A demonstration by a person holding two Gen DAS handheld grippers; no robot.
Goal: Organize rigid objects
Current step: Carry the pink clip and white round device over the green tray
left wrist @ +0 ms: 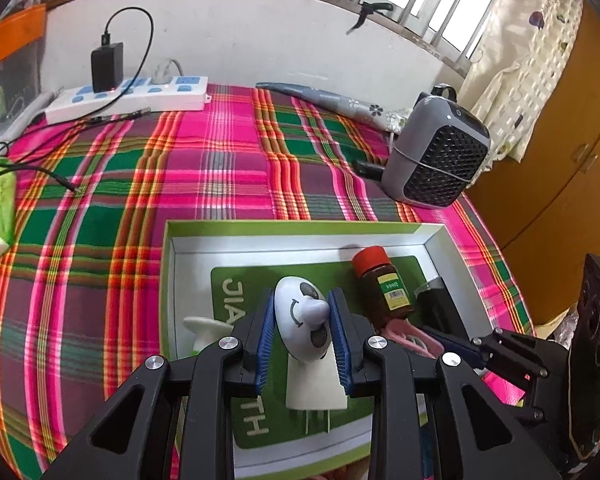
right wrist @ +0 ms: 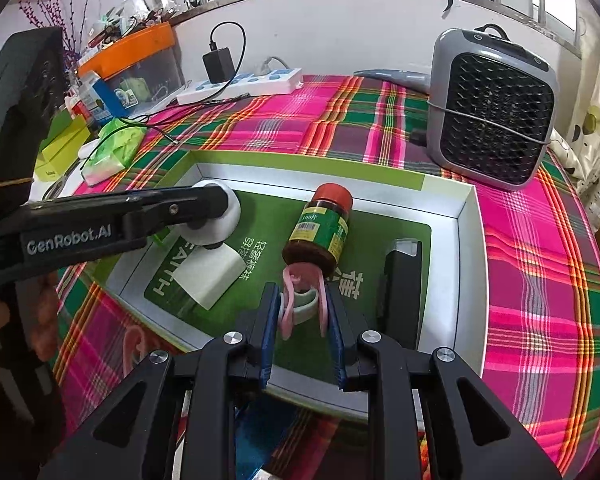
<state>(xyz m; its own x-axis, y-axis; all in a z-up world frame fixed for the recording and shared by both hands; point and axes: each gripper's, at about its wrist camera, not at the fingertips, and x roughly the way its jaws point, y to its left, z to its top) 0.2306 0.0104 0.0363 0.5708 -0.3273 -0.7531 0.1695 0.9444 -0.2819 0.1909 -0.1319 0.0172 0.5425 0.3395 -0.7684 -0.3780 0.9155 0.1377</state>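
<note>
The left gripper is pinching the white smiley-face plug between its blue pads, holding it over the green-and-white box. The right gripper is clamping a pink clip — just ahead of its tips a red-capped brown bottle is lying on its side. A black stapler-like object is sitting to its right, inside the same box.

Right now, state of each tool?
Left tool: closed on the white smiley-face plug, over the green box.
Right tool: closed on the pink clip, beside the brown bottle.
</note>
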